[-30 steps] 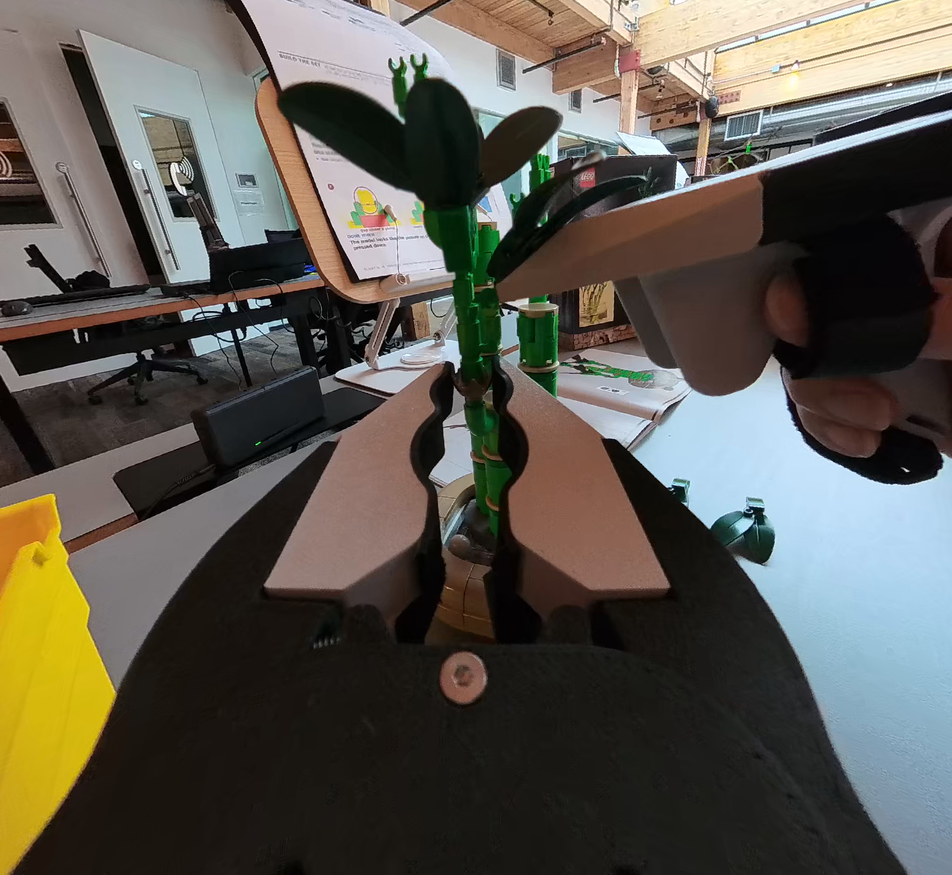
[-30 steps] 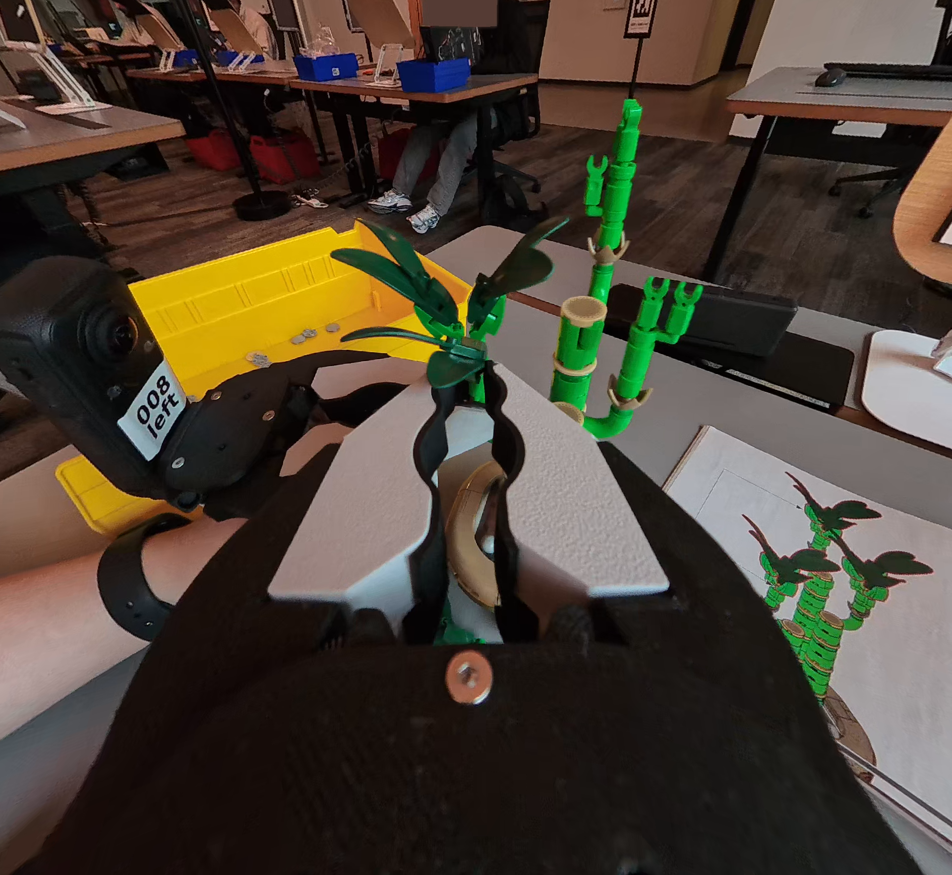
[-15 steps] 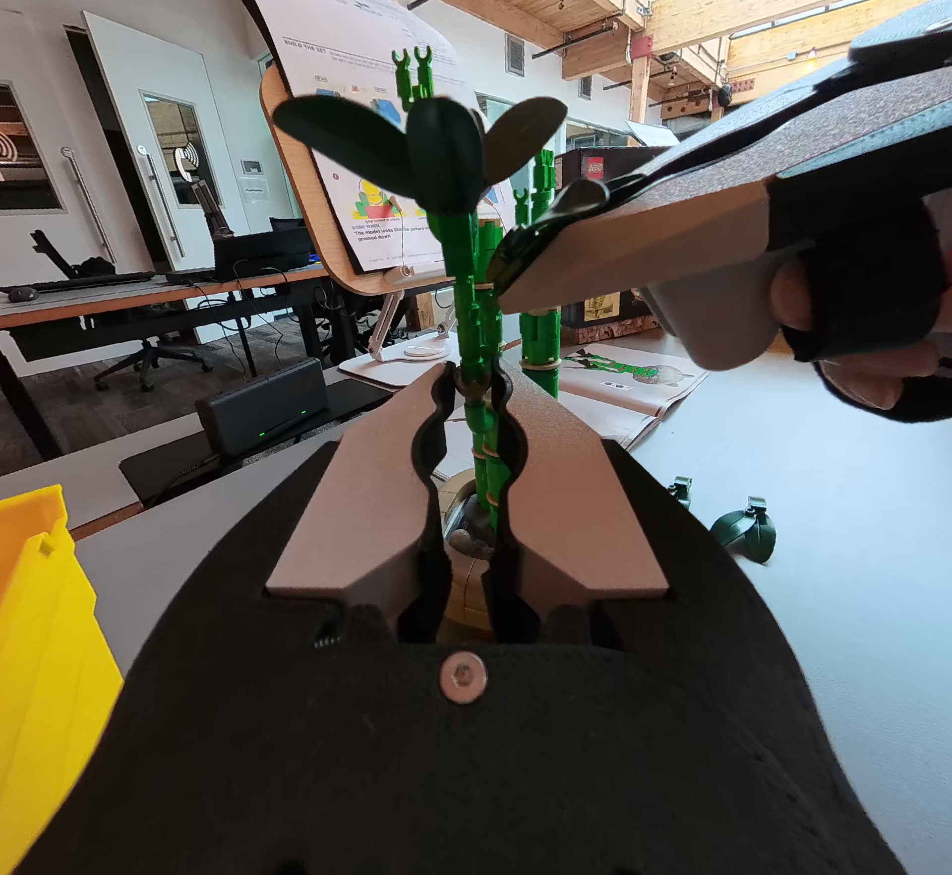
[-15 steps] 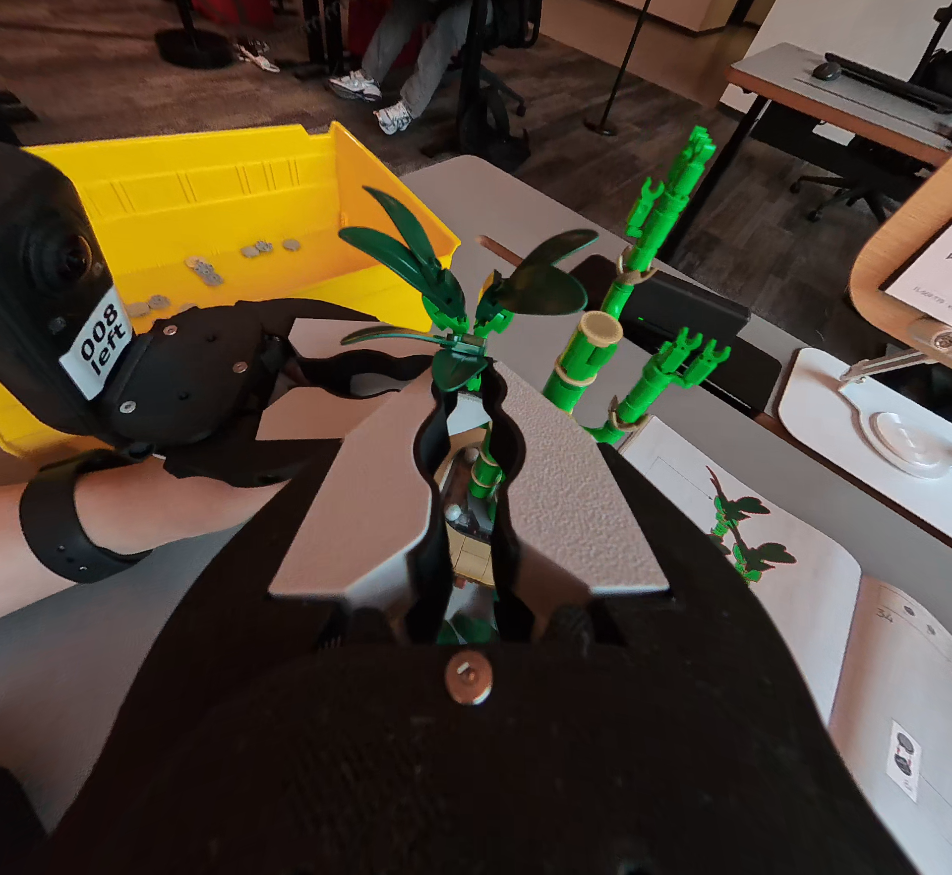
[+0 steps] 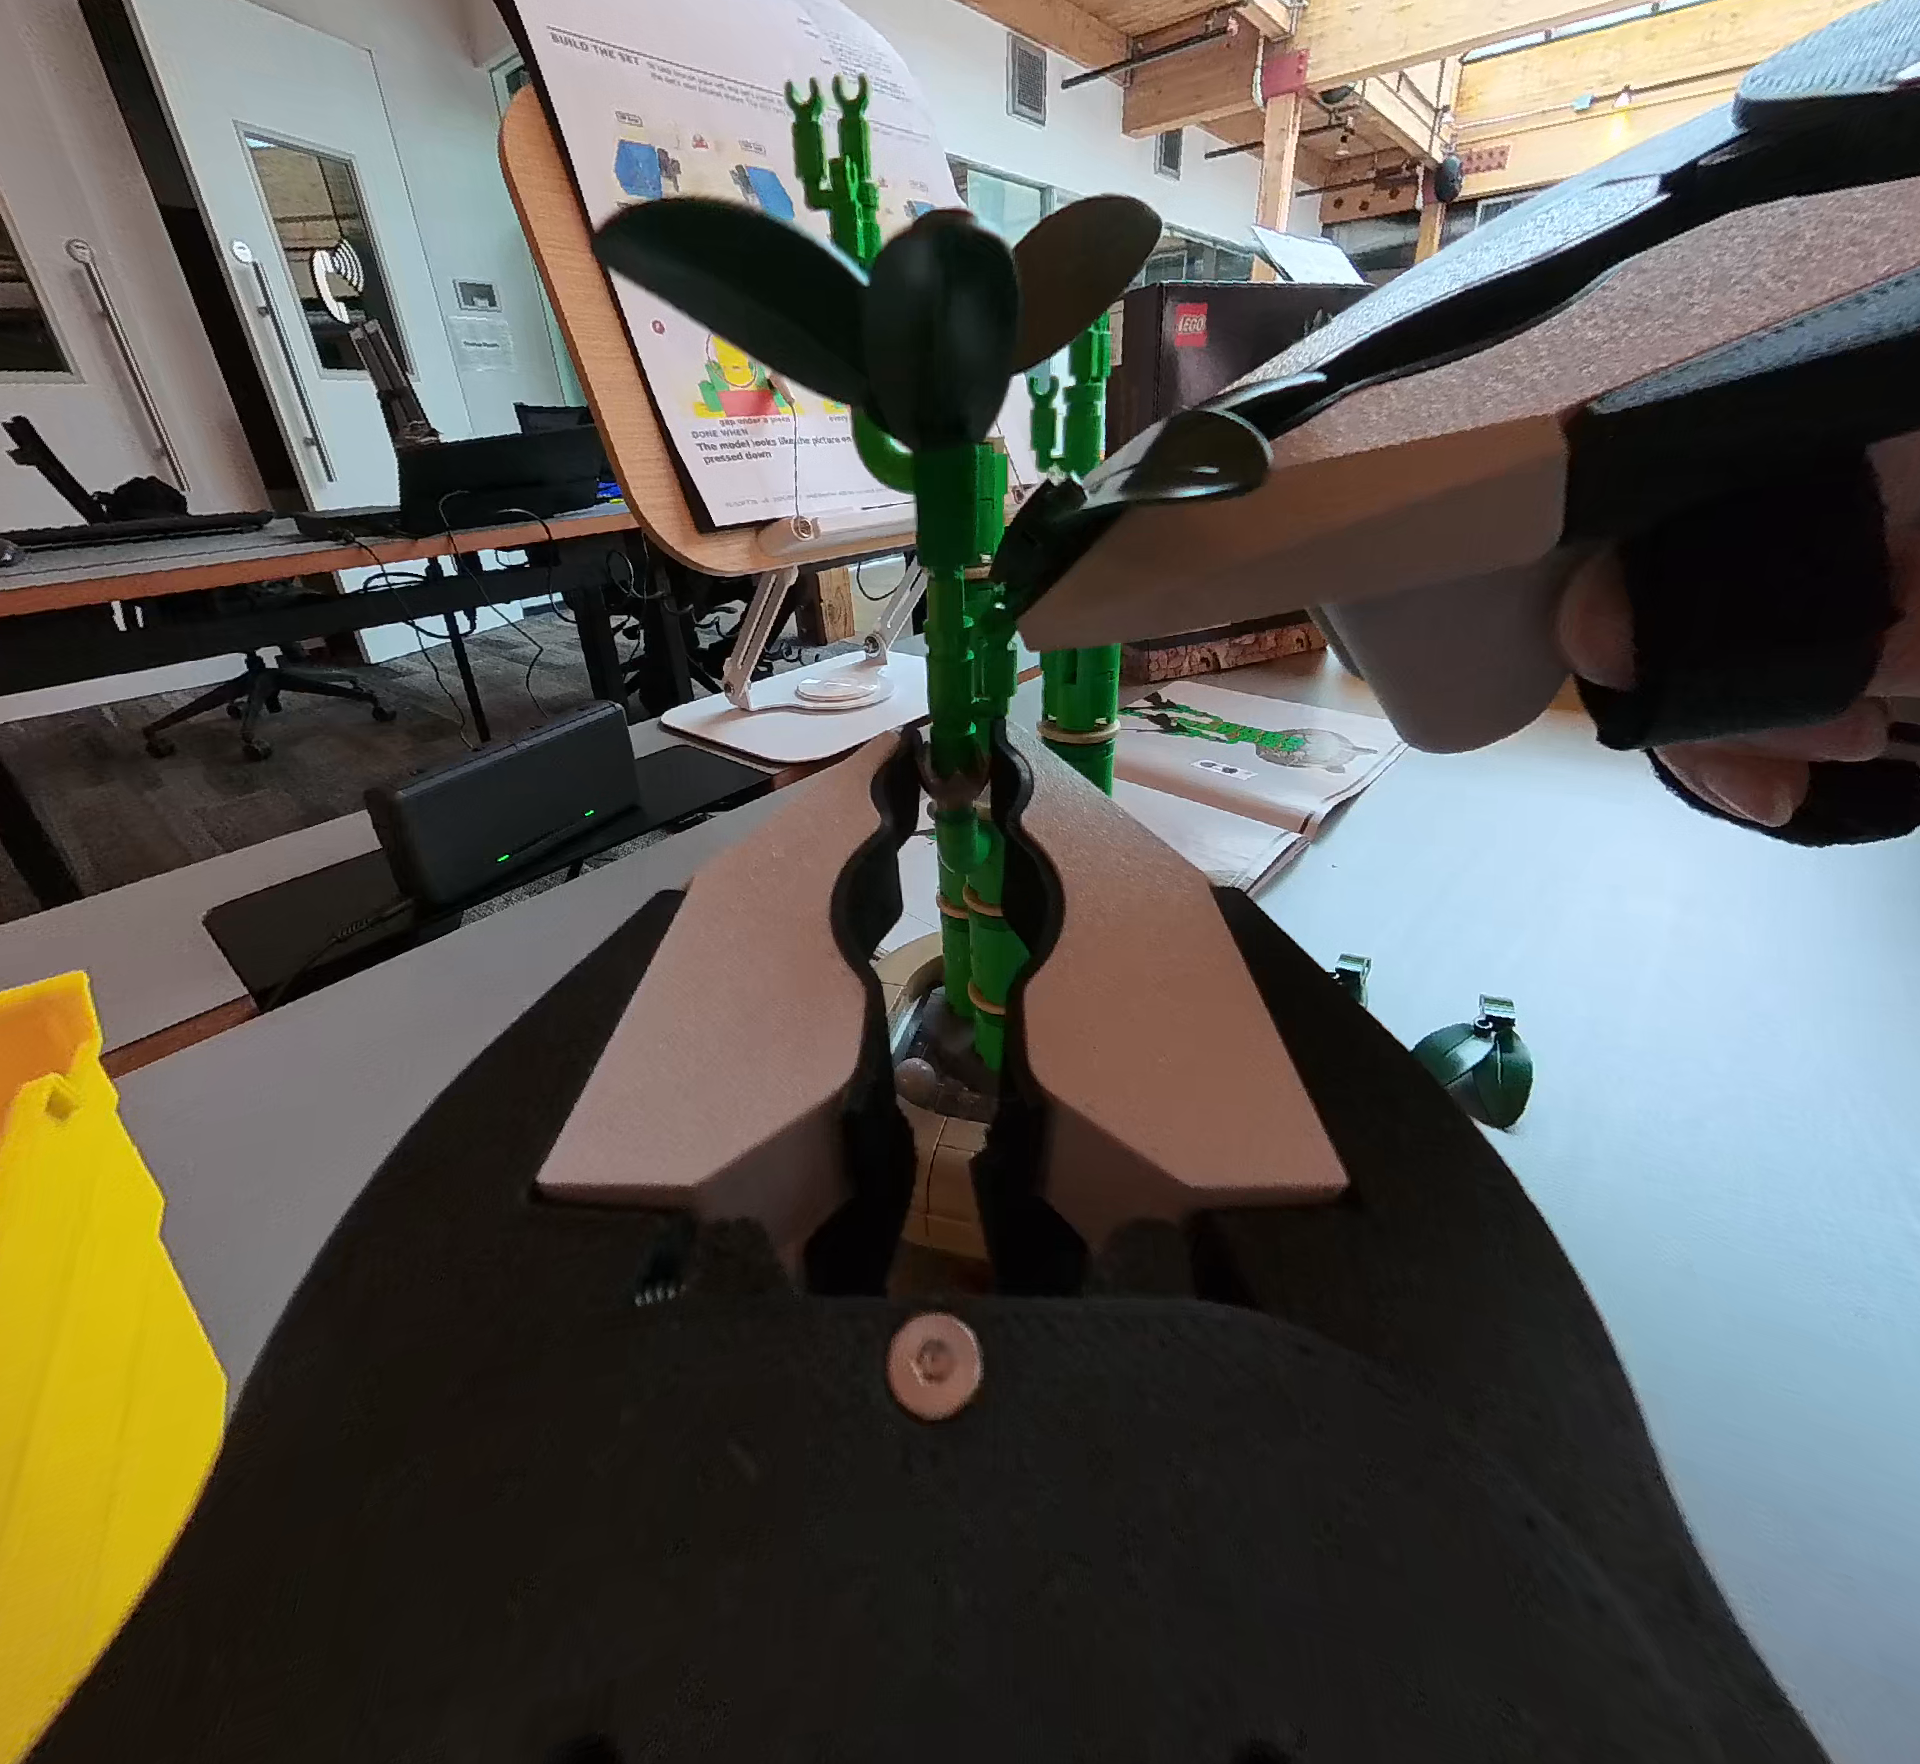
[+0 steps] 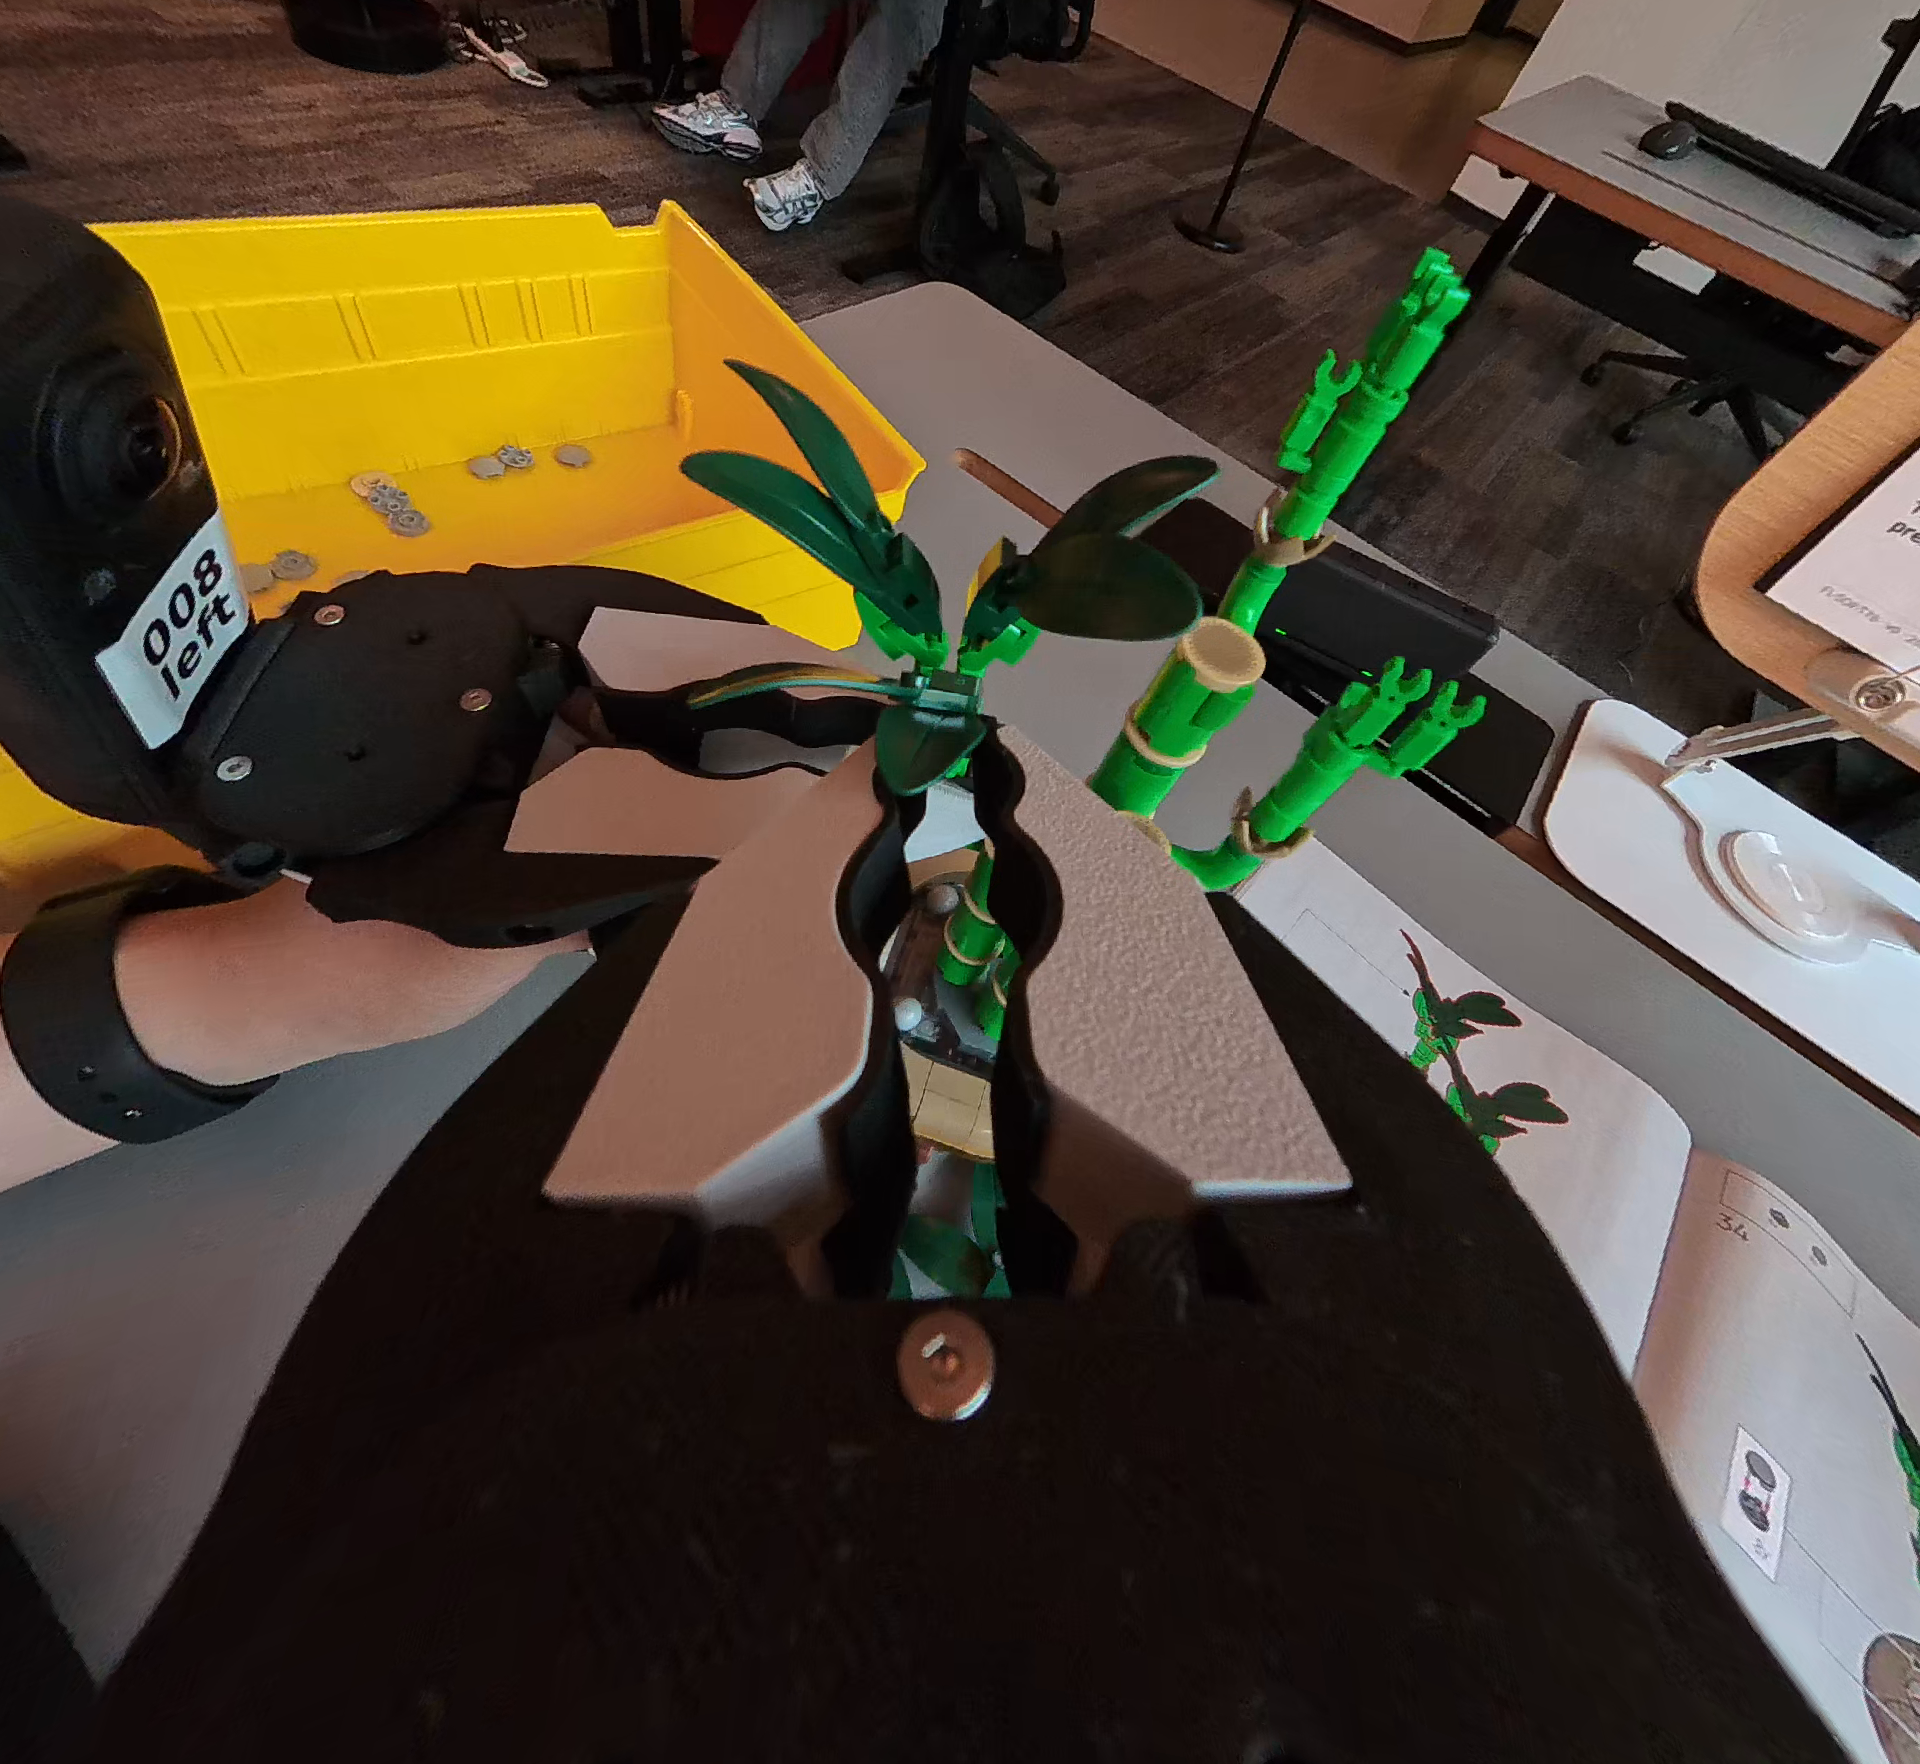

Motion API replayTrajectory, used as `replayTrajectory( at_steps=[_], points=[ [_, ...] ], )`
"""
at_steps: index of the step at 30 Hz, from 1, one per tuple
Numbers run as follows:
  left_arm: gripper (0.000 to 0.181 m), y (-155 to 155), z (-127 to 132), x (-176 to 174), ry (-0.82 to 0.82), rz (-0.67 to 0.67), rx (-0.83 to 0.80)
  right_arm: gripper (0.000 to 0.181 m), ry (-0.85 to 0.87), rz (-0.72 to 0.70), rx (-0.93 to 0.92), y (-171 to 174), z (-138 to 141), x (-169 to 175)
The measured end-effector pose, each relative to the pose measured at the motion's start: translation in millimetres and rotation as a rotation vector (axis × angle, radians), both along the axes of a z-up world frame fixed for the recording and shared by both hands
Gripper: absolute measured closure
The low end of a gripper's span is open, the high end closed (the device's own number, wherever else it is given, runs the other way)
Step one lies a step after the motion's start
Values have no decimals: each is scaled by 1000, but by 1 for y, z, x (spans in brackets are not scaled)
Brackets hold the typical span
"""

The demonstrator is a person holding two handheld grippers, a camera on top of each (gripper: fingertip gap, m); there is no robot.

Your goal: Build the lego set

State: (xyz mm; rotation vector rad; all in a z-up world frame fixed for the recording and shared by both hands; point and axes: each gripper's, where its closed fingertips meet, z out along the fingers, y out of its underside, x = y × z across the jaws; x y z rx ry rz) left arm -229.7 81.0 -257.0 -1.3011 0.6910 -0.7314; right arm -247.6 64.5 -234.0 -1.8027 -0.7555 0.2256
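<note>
Standing on the pale grey desk (image 5: 1662, 1039), the lego bamboo plant rises from a tan, pebble-filled pot (image 6: 951, 1086), flanked by a yellow parts bin (image 6: 436, 364) and an open instruction booklet (image 6: 1558, 1132). The biggest risk, as I judge it, is the whole model tipping or skidding, since a sideways push high up levers against a small base.

The left claw (image 5: 956, 758) is closed on the thin bright-green stalk (image 5: 961, 592) about midway up, bracing it. That stalk is a stack of short segments, so too hard a press from the side could likely snap it apart at a joint above the grip.

The right claw (image 6: 940, 758) pinches a dark green leaf piece (image 6: 925, 743) and has it close against the stalk, just under the crown of three leaves (image 5: 883, 312). Whether its clip is seated on the stalk I cannot tell. If it is off-line, it may slide past the clip point or knock the already fitted leaves loose.

The taller neighbouring stalk (image 6: 1340, 457) and the forked branch (image 6: 1382, 727) stand bare-tipped close behind, within easy reach of a stray claw.

Smallest of all, the leaf could pop out of the pinch and drop among the spare dark green leaves (image 5: 1475, 1075) lying on the desk.
</note>
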Motion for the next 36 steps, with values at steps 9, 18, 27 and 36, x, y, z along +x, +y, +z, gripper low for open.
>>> replayTrajectory(
  at_steps=[9, 18, 27, 36],
  points=[
    [171, -1, -1, 2, 5, -4, -16, 173, 6, -1, -14, 0, -1, 1],
    [171, -1, -1, 3, 19, -10, -25, 174, 5, -6, -13, 0, -1, 2],
    [169, -2, 0, 5, 17, -5, 22, 172, 167, 11, -42, 1, 0, 5],
    [165, -1, -3, 5, 29, -5, 13, 171, 233, 20, -38, 4, 2, 4]
  ],
)
